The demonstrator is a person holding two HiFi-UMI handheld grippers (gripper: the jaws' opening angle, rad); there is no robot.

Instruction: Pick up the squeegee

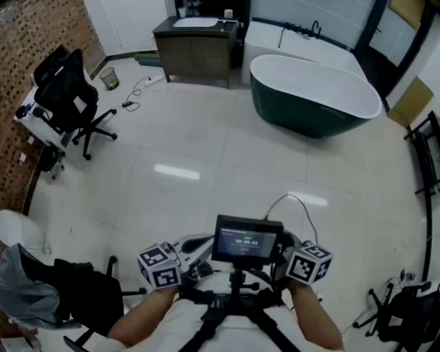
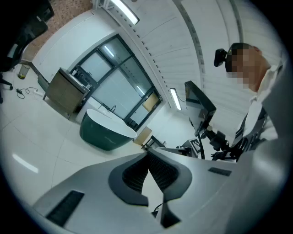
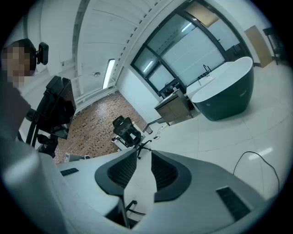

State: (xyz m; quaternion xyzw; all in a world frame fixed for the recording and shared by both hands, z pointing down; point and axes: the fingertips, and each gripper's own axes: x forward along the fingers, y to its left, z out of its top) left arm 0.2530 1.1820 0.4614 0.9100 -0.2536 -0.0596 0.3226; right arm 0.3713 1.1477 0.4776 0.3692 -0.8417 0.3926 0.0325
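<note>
Left gripper view showed the left gripper [image 2: 147,154] pressed together, empty. Slightly spread, also empty, the right gripper [image 3: 144,153] faced an office chair [image 3: 127,130].

A bathroom display set up inside a studio-like workroom.

A freestanding dark green bathtub [image 1: 313,96] with a white rim is seen on a glossy, pale tiled floor [image 1: 206,151], and behind it a white built-in tub [image 1: 302,45] fitted with a dark faucet [image 1: 315,29]. Beside these a wooden vanity cabinet [image 1: 196,51] topped by a basin [image 1: 196,22] is placed. A work setting is suggested by black office chairs [image 1: 69,100] along a brick-patterned wall [image 1: 34,41], a waste bin [image 1: 108,79], loose cables [image 1: 137,93] on the floor, large dark-framed windows [image 3: 192,41] and strip lights [image 2: 123,10] overhead.
</note>
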